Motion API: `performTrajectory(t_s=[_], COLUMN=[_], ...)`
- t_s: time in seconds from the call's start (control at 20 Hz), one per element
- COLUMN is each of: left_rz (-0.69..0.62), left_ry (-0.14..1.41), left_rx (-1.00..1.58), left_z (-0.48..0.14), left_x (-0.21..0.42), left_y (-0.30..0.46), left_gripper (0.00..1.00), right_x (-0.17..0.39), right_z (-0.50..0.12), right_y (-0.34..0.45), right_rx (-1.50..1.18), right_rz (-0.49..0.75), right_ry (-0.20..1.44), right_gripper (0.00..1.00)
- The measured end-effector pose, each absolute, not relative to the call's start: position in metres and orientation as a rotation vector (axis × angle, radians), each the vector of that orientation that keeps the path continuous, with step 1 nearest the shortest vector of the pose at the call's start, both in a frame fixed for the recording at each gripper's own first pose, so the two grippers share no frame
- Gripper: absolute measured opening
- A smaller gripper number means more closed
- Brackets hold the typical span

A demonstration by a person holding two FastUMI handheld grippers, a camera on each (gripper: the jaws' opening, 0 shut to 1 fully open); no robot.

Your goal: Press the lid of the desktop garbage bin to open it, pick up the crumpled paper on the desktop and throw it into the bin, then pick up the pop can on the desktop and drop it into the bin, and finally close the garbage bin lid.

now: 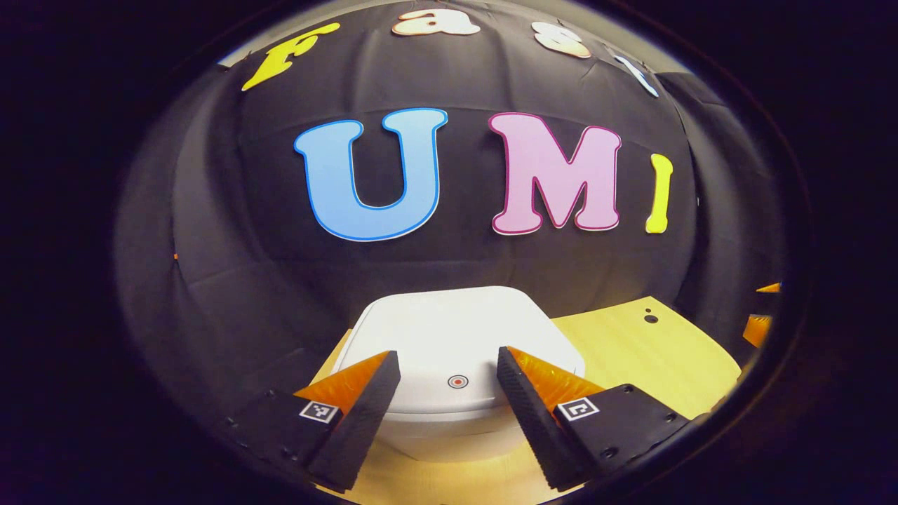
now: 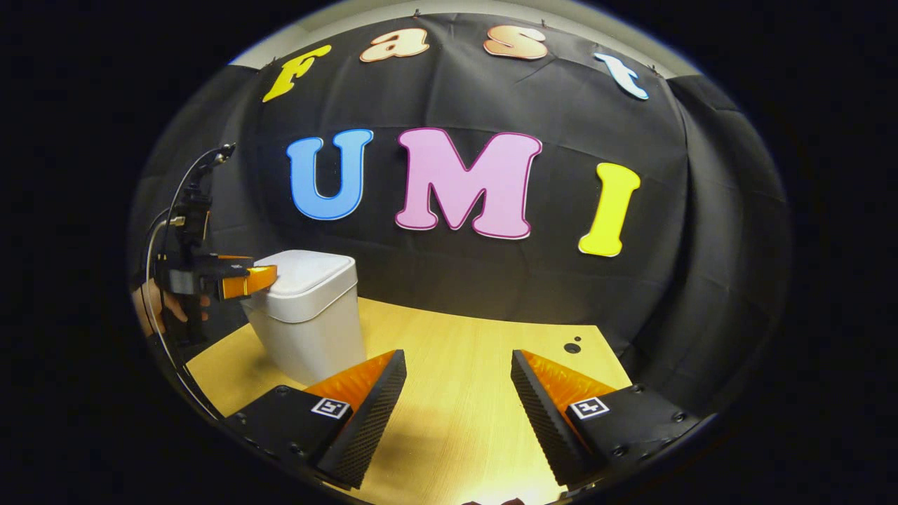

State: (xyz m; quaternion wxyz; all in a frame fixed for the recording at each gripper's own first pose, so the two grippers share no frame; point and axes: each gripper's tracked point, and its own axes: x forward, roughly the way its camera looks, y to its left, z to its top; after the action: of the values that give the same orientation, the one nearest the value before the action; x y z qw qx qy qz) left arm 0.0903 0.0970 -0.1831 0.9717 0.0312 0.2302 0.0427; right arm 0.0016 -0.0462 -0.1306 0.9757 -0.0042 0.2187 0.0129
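Observation:
A white desktop bin (image 1: pixel 449 337) with its lid down stands on the wooden table, a small round red mark (image 1: pixel 457 381) on the lid's front edge. My left gripper (image 1: pixel 449 365) is open just over that front edge, its fingers either side of the mark, with nothing held. In the right gripper view the same bin (image 2: pixel 309 315) stands at the left, and the left gripper (image 2: pixel 245 280), held by a hand (image 2: pixel 151 308), reaches over its lid from the left. My right gripper (image 2: pixel 459 365) is open above bare table to the bin's right.
The light wooden table (image 2: pixel 463 365) runs back to the black cloth wall. A small dark hole (image 2: pixel 572 347) lies near the table's far right corner. A cable (image 2: pixel 168 231) rises from the left gripper.

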Motion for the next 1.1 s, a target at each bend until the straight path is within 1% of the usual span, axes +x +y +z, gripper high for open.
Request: performTrajectory(t_s=[0.05, 0.25, 0.4, 0.5, 0.55, 0.7, 0.8, 0.9, 1.1], left_rz=[0.086, 0.063, 0.059, 0.090, 0.095, 0.118, 0.131, 0.116, 0.089], left_ry=[0.463, 0.463, 0.452, 0.398, 0.361, 0.246, 0.204, 0.172, 0.118], left_rx=[0.055, 0.140, 0.077, 0.031, 0.007, 0.001, 0.021, 0.018, 0.032], left_z=[-0.184, -0.186, -0.178, -0.161, -0.147, -0.098, -0.075, -0.059, -0.038], left_x=[0.089, 0.087, 0.082, 0.072, 0.061, 0.023, -0.008, -0.037, -0.086], left_y=[0.098, 0.094, 0.094, 0.092, 0.084, 0.066, 0.053, 0.035, 0.013], left_gripper=[0.99, 1.00, 0.99, 0.99, 0.95, 0.95, 0.95, 0.95, 0.95], right_x=[-0.003, -0.021, -0.027, -0.032, -0.035, -0.046, -0.053, -0.065, -0.095], right_z=[-0.129, -0.122, -0.116, -0.106, -0.100, -0.066, -0.040, -0.022, 0.002], right_y=[-0.047, -0.048, -0.049, -0.049, -0.050, -0.048, -0.041, -0.034, -0.014], right_rx=[0.002, -0.012, -0.009, -0.006, -0.008, -0.003, 0.004, 0.015, 0.026], right_rz=[0.014, -0.021, -0.047, -0.062, -0.068, -0.086, -0.081, -0.075, -0.055], right_ry=[0.448, 0.444, 0.437, 0.418, 0.406, 0.308, 0.225, 0.167, 0.102], right_gripper=[0.97, 0.97, 0.97, 0.97, 0.97, 0.97, 0.97, 0.96, 0.96])
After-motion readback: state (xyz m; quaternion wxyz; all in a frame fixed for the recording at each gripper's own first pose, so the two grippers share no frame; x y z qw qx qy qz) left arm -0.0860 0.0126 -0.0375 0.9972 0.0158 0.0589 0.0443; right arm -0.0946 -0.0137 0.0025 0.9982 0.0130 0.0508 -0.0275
